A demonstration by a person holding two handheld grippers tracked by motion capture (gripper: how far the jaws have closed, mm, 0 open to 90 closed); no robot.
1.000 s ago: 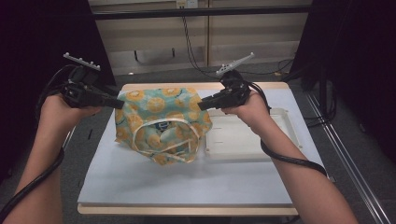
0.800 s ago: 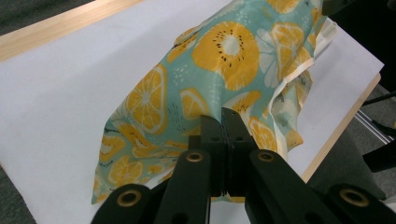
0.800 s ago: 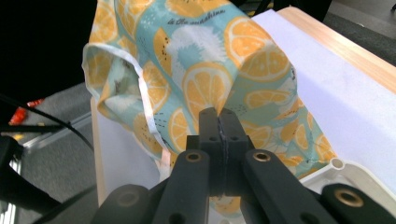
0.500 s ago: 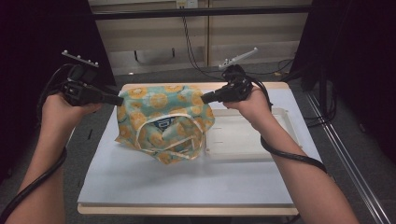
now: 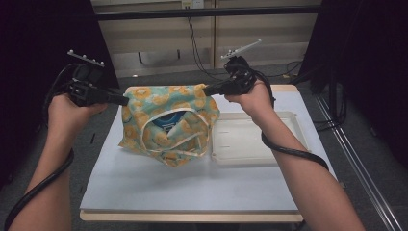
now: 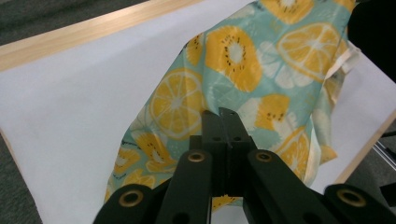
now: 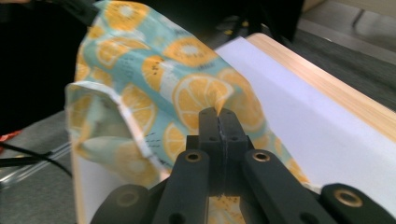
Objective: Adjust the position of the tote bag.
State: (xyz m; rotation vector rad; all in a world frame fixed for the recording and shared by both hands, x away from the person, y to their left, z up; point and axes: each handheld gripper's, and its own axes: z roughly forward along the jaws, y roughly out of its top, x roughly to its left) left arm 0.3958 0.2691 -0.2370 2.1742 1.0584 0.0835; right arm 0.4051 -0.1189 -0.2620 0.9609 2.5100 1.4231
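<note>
Since a second ago both my hands have lifted a little and drawn apart, so the fruit-print cloth bag (image 5: 166, 122) now hangs stretched between them instead of slumping, and its far edge has risen off the table (image 5: 192, 192). My left gripper (image 5: 124, 100) is clamped on the bag's upper left corner; in the left gripper view the two black jaws stand pressed together with the orange-slice fabric pinched at their tips (image 6: 223, 119). My right gripper (image 5: 206, 90) was closing a second ago and is now clenched on the upper right corner, the cloth puckering where the jaws bite it in the right gripper view (image 7: 218, 116). The bag sits over the left half of the white mat, its lower part resting on the surface, its mouth facing me with the cream handles (image 5: 183, 147) drooping in a loop and something dark blue (image 5: 166, 122) showing inside. Just to its right lies the shallow white tray (image 5: 260, 139), bare, its near-left corner touching or almost touching the bag. I judge that I am in the lifting step: holding the bag by its two bottom corners, mouth down, to tip out what is inside. The next move, as I see it, calls for raising both hands together and keeping the grip tight, since the fabric is thin and could slip out, then perhaps a gentle shake so the blue thing slides through the opening, ideally toward the tray rather than off the table's near edge.
</note>
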